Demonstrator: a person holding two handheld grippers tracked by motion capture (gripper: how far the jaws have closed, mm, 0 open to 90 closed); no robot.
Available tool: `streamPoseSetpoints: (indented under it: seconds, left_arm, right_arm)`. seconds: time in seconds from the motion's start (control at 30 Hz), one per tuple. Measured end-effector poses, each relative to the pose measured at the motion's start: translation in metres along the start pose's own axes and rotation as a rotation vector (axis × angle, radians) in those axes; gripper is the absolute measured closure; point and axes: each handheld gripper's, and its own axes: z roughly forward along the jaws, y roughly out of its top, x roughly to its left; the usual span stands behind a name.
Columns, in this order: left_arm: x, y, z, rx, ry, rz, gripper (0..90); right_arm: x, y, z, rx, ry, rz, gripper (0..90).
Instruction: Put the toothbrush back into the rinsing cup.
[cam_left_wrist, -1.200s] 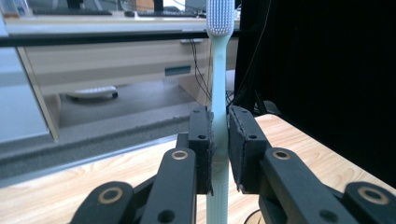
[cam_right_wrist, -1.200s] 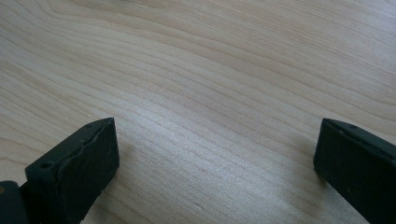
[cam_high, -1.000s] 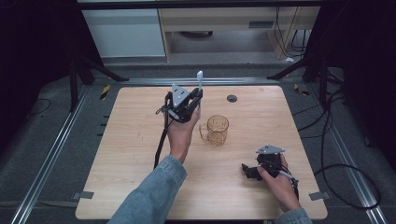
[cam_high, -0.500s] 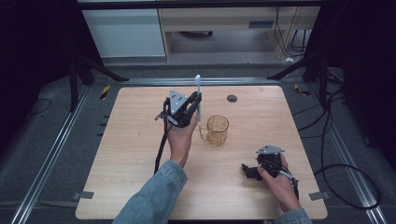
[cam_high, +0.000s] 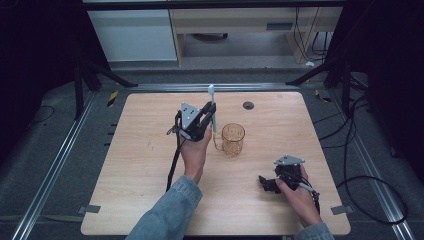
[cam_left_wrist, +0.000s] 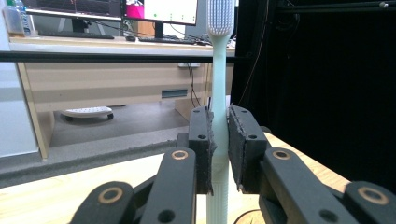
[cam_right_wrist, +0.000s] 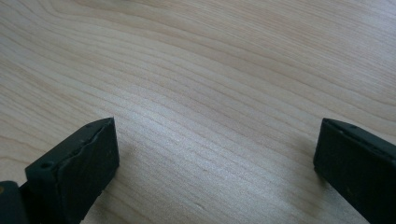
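The pale toothbrush (cam_left_wrist: 218, 93) stands upright, head up, pinched between the left gripper's (cam_high: 209, 116) fingers (cam_left_wrist: 201, 149), just beside the amber glass mug (cam_high: 232, 138) mid-surface (cam_high: 140, 165). It sits slightly lower than a second ago. The right gripper (cam_right_wrist: 215, 154) rests unmoved near the surface's near edge, fingers wide apart, holding nothing.

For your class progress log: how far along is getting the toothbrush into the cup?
Done: the left hand-held gripper has clamped the pale plastic toothbrush upright. In hand: holding it beside the amber transparent cup. Left: lowering it in and letting go. The right hand-held gripper rests open.
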Motion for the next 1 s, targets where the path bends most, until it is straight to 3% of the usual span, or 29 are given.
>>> streamPoseSetpoints:
  seconds: [0.43, 1.0]
  left_arm:
    - [-0.005, -0.012, -0.002, -0.025, -0.012, 0.023, 79.2]
    - [-0.003, -0.025, 0.003, -0.035, -0.014, 0.004, 79.3]
  right_arm:
    - [0.0, 0.0, 0.0, 0.0, 0.001, -0.005, 0.5]
    - [0.0, 0.0, 0.0, 0.0, 0.005, -0.007, 0.5]
